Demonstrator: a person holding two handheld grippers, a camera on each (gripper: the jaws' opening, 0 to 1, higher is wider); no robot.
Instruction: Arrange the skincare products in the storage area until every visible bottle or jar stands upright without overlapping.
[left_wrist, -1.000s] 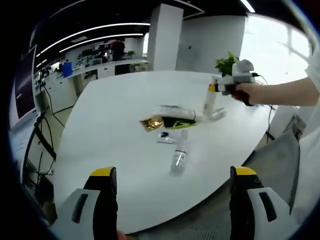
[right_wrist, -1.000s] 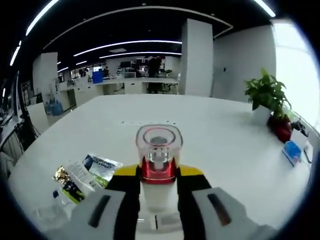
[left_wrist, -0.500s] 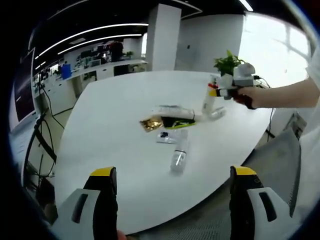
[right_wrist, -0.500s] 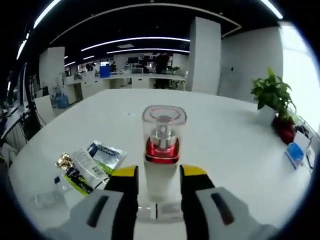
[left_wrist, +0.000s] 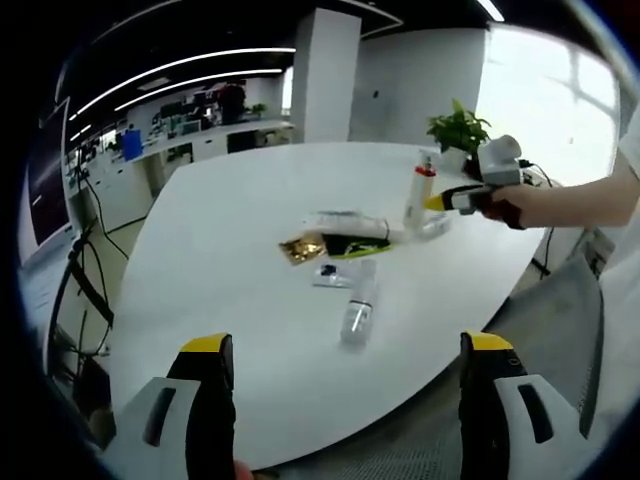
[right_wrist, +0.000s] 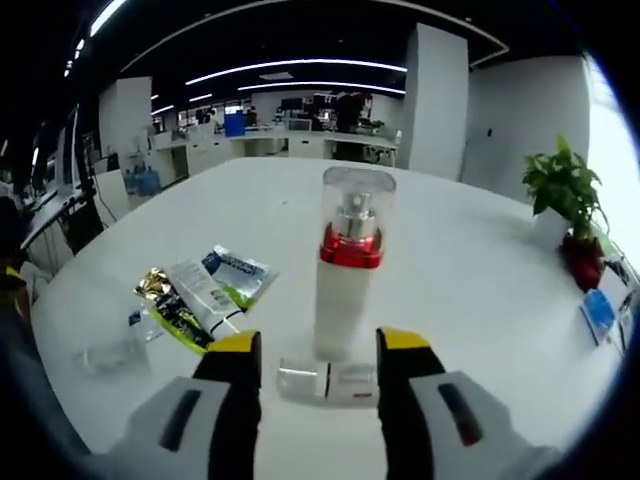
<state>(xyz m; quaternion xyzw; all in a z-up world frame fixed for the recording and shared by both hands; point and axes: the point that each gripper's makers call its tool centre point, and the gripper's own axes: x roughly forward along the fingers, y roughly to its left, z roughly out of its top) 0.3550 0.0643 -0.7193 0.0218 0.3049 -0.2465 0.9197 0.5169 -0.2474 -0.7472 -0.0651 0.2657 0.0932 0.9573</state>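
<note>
A white pump bottle (right_wrist: 350, 270) with a red collar and clear cap stands upright on the white table (right_wrist: 470, 290). My right gripper (right_wrist: 318, 343) is open just short of it, its jaws apart from the bottle's sides. Between those jaws a small clear bottle (right_wrist: 328, 380) lies on its side. A larger clear bottle (left_wrist: 359, 308) lies flat nearer the table's middle. My left gripper (left_wrist: 347, 345) hangs open and empty at the near table edge. From there the upright pump bottle (left_wrist: 419, 195) shows with the right gripper (left_wrist: 441, 201) beside it.
Several flat sachets (right_wrist: 205, 295) lie in a loose pile left of the pump bottle, one of them gold (left_wrist: 303, 247). A potted plant (right_wrist: 565, 190) and a blue item (right_wrist: 600, 315) sit at the far right. A person's arm (left_wrist: 570, 200) reaches over the table.
My right gripper has let go of the pump bottle and drawn back; the bottle now stands on the table by itself. The left gripper has not moved.
</note>
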